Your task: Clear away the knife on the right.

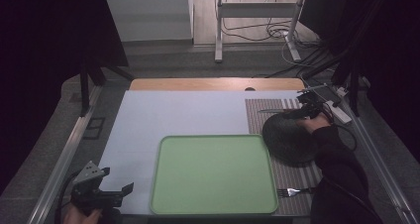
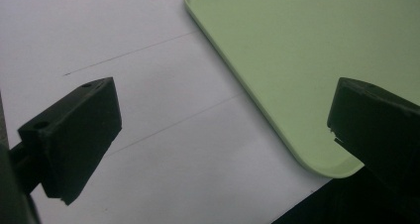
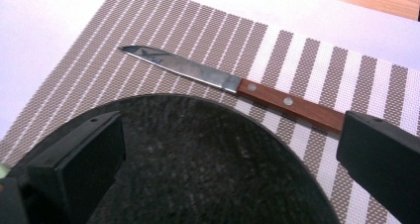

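While the right gripper [image 1: 311, 111] hovers, jaws released, over the dark plate [image 1: 289, 137] near the knife [image 3: 233, 83], nothing yet sits on the green tray [image 1: 213, 174]; the left gripper [image 1: 106, 192] waits released.

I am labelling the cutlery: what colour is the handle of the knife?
The knife's handle is reddish-brown wood with two silver rivets, clearest in the right gripper view.

Knife [image 3: 237, 85] lies behind the plate [image 3: 208, 159] on the placemat [image 3: 198, 30], right of the tray [image 1: 213, 174]
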{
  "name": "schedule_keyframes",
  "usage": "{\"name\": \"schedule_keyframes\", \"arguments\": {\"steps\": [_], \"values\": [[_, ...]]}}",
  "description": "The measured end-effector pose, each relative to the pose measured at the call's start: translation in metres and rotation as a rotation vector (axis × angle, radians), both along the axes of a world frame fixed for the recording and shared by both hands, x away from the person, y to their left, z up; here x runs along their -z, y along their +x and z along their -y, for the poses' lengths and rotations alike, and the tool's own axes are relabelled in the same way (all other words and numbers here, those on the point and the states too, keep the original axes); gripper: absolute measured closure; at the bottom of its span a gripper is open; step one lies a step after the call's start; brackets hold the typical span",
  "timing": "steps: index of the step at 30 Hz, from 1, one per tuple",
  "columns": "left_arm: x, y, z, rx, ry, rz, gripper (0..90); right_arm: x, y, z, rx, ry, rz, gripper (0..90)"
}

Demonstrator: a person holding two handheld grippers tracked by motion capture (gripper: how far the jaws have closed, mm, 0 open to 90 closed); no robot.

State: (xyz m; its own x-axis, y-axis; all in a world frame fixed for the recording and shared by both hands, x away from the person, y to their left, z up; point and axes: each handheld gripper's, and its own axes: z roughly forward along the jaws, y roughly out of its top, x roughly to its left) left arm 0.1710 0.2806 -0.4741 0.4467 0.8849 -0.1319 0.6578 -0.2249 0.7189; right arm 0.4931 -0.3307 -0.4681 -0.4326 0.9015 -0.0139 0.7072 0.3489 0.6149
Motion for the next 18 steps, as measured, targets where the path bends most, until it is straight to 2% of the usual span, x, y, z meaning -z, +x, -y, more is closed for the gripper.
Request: {"name": "schedule_keyframes", "arguments": {"steps": [4,6,7,8,11,18], "values": [[0.0,0.0,0.0,-0.001,0.001,0.0,0.9,0.003,0.008,0.004,-0.004,-0.026,-0.026,0.0],[0.0,0.0,0.0,0.0,0.003,-0.001,1.0,0.003,0.012,0.006,0.001,-0.044,-0.018,0.9],[0.0,0.0,0.0,0.0,0.002,-0.001,1.0,0.002,0.013,0.007,0.004,-0.039,-0.007,5.4],[0.0,0.0,0.0,0.0,0.002,-0.001,1.0,0.002,0.013,0.007,0.004,-0.039,-0.007,5.4],[0.0,0.0,0.0,0.002,0.002,-0.001,1.1,-0.002,0.019,0.014,0.007,-0.046,-0.005,25.9],[0.0,0.001,0.001,0.005,0.01,-0.003,1.3,0.002,0.028,0.022,0.008,-0.055,-0.039,63.0]]}}
